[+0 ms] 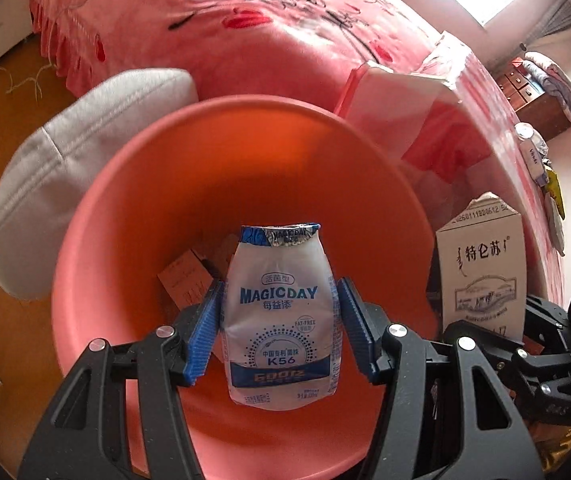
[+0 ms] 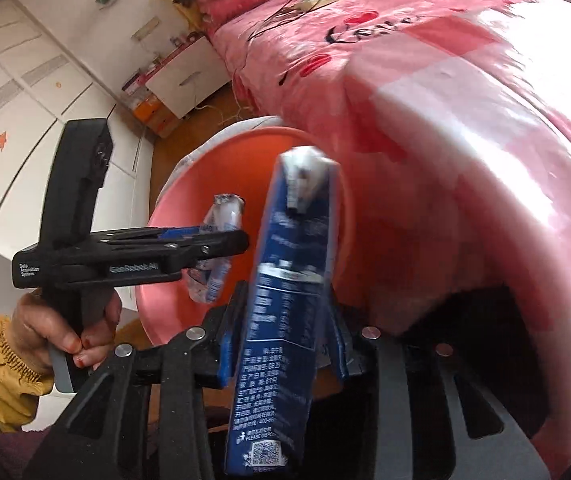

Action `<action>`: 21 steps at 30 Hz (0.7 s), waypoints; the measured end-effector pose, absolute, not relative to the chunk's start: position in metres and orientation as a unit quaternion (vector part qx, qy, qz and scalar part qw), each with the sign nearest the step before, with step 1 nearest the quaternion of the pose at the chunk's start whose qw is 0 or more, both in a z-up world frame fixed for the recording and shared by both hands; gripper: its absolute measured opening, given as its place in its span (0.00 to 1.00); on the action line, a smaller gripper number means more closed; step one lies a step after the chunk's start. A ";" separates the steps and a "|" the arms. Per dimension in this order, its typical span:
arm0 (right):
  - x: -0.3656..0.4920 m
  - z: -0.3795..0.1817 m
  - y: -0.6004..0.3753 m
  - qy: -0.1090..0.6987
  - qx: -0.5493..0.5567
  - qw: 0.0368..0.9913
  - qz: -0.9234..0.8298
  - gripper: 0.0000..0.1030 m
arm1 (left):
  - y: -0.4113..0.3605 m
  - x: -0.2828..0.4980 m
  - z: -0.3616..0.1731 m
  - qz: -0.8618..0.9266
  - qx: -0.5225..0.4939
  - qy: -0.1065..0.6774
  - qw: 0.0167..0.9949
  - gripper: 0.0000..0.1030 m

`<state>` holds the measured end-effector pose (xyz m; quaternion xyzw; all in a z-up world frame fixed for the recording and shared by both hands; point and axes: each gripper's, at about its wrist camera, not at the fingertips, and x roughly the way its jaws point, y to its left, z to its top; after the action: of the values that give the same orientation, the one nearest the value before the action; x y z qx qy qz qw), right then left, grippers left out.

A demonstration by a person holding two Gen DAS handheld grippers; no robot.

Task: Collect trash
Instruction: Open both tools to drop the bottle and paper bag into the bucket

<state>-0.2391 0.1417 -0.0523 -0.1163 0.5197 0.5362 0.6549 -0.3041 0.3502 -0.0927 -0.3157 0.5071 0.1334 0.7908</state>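
Blurred carton [image 2: 285, 312] hiding bin [image 2: 173, 216] floor

both wrist views steeply down, sharing pink bin [image 1: 97, 216]

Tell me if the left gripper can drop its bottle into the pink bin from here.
Probably yes: the left gripper holds the bottle right over the open bin, with nothing between.

bucket [image 1: 125, 240]: salmon-pink | bottle [image 1: 283, 312]: white, blue print | carton [image 2: 285, 300]: navy
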 end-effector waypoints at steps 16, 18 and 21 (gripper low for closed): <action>-0.234 -0.053 0.160 0.527 -0.107 0.649 0.538 0.64 | 0.351 -0.295 -0.102 0.121 -0.315 0.514 0.789 0.66; -0.233 -0.053 0.162 0.528 -0.104 0.650 0.536 0.65 | 0.350 -0.294 -0.101 0.120 -0.314 0.514 0.789 0.67; -0.233 -0.053 0.162 0.529 -0.103 0.650 0.536 0.67 | 0.350 -0.295 -0.101 0.120 -0.316 0.513 0.789 0.67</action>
<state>-0.2328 0.1618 -0.0534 -0.1028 0.5287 0.5357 0.6504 -0.2954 0.3496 -0.1007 -0.3155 0.5133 0.1197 0.7891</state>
